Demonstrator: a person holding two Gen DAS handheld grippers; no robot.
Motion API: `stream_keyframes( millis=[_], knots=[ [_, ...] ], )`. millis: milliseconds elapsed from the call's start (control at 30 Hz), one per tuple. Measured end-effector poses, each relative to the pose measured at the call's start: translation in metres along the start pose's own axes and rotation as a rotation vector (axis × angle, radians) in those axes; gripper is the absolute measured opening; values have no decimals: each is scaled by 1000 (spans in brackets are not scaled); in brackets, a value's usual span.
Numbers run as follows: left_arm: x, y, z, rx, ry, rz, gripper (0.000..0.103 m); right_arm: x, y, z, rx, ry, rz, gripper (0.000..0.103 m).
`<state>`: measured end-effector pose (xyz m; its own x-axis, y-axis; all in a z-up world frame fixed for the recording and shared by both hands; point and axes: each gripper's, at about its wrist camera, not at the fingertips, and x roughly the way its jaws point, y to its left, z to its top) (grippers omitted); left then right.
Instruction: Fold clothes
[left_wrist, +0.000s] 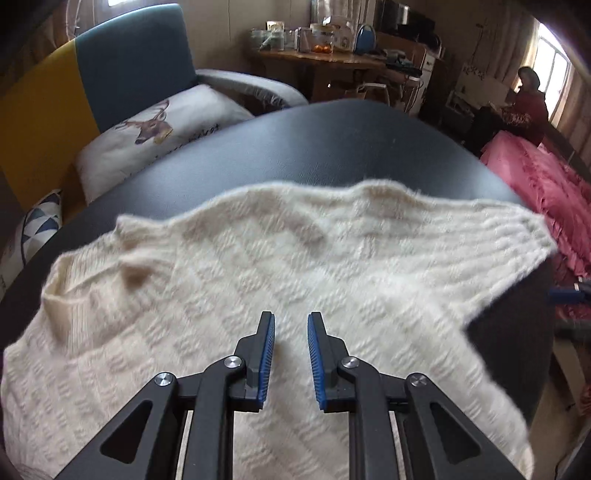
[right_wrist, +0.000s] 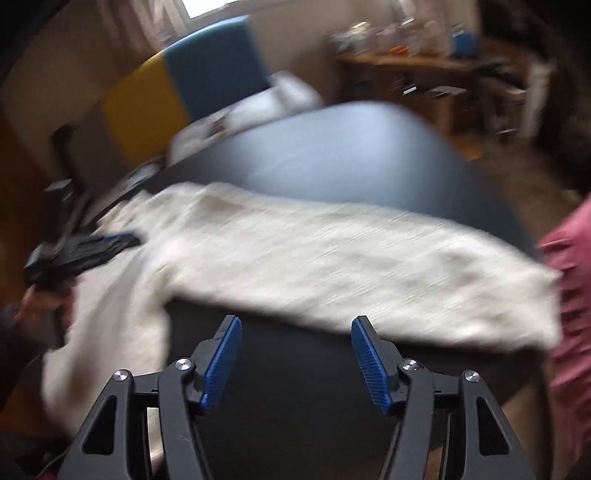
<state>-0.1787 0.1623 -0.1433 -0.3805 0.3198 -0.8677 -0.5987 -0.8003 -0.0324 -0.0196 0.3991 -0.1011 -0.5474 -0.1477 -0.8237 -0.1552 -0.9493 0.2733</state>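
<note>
A cream knitted sweater (left_wrist: 295, 258) lies spread on a round black table (left_wrist: 314, 147), one sleeve reaching to the table's right edge. My left gripper (left_wrist: 291, 317) hovers over the sweater's body; its blue pads stand a little apart with nothing between them. In the blurred right wrist view the sweater (right_wrist: 314, 266) stretches across the table (right_wrist: 332, 147). My right gripper (right_wrist: 297, 321) is open over bare tabletop just in front of the sleeve, with nothing in it. The left gripper (right_wrist: 85, 247) shows at the left, held by a hand (right_wrist: 40, 306).
Behind the table stands a yellow and teal sofa (left_wrist: 110, 74) with a deer-print pillow (left_wrist: 155, 129). A cluttered wooden table (left_wrist: 325, 55) is at the back. A pink bedspread (left_wrist: 546, 184) lies to the right, with a person (left_wrist: 528, 99) seated by the window.
</note>
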Motion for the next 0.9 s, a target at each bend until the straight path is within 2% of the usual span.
stream_keyframes(
  millis=[100, 233, 267, 333, 400, 433, 467, 500, 600, 700, 800, 833, 900],
  knots=[
    [3, 4, -8, -9, -7, 5, 18, 23, 48, -23, -63, 89, 126, 63],
    [10, 5, -4, -23, -22, 10, 23, 44, 89, -41, -178, 139, 124, 62],
    [13, 8, 0, -28, -24, 11, 23, 47, 96, -48, -218, 147, 103, 61],
    [18, 14, 7, -42, -33, 23, 23, 50, 114, -61, -389, 120, -48, 58],
    [22, 19, 13, -56, -37, 25, 23, 49, 118, -63, -462, 97, -123, 64],
    [25, 21, 17, -54, -39, 29, 23, 50, 112, -61, -468, 92, -169, 74],
    [28, 24, 21, -49, -42, 34, 23, 50, 103, -60, -443, 100, -177, 75],
    [29, 24, 23, -50, -42, 36, 23, 48, 93, -56, -393, 120, -150, 75],
    [22, 24, 25, -85, -30, 46, 23, 42, 71, -47, -284, 161, -33, 75],
    [9, 16, 19, -100, -61, 0, 23, 20, 47, -23, -176, 66, 22, 75],
    [-3, -2, 9, -68, -94, -106, 23, 18, 29, 14, -107, -17, 27, 63],
    [-4, -8, 6, -54, -92, -130, 23, 20, 24, 28, -86, -39, 27, 55],
    [-4, -17, 0, -31, -83, -172, 23, 39, 29, 53, -93, -39, -11, 47]
  ],
)
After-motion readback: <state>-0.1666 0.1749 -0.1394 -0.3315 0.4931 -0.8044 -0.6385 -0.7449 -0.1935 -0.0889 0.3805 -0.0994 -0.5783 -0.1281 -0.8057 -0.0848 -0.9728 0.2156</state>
